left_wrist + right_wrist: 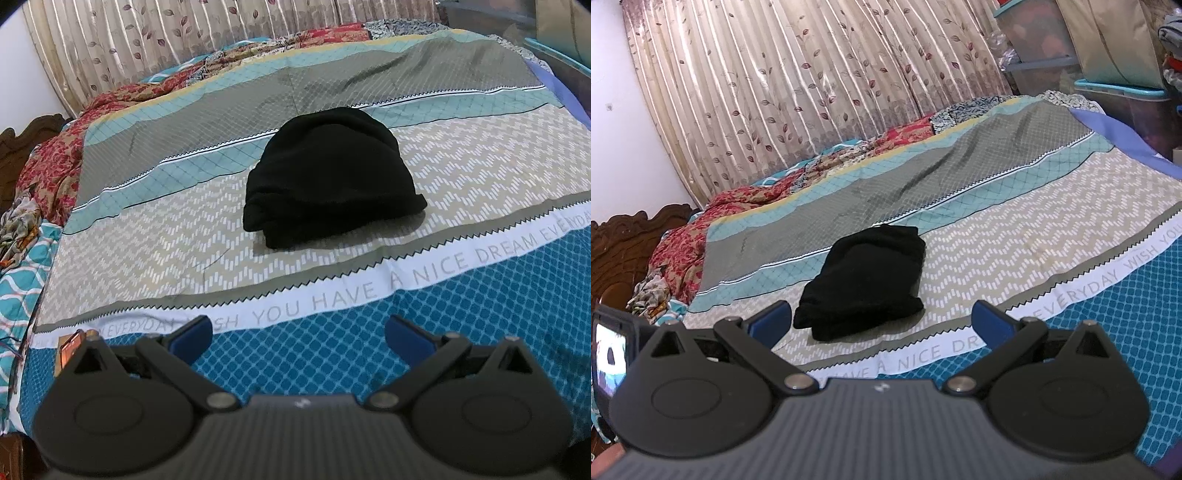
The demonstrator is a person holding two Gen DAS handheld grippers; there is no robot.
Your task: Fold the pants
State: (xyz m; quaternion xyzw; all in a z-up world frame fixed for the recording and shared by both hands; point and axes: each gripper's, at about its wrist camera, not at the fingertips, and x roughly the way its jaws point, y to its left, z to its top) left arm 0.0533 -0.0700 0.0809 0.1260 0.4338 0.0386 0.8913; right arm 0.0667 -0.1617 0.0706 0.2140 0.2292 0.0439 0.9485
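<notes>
On bedspread [147,221], one folded black pants [328,177], two hand-held grippers, both spread

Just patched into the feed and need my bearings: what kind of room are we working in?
Most likely a home bedroom. The black pants lie folded on a bed with a printed bedspread; a carved wooden headboard and leaf-patterned curtains stand behind it.
</notes>
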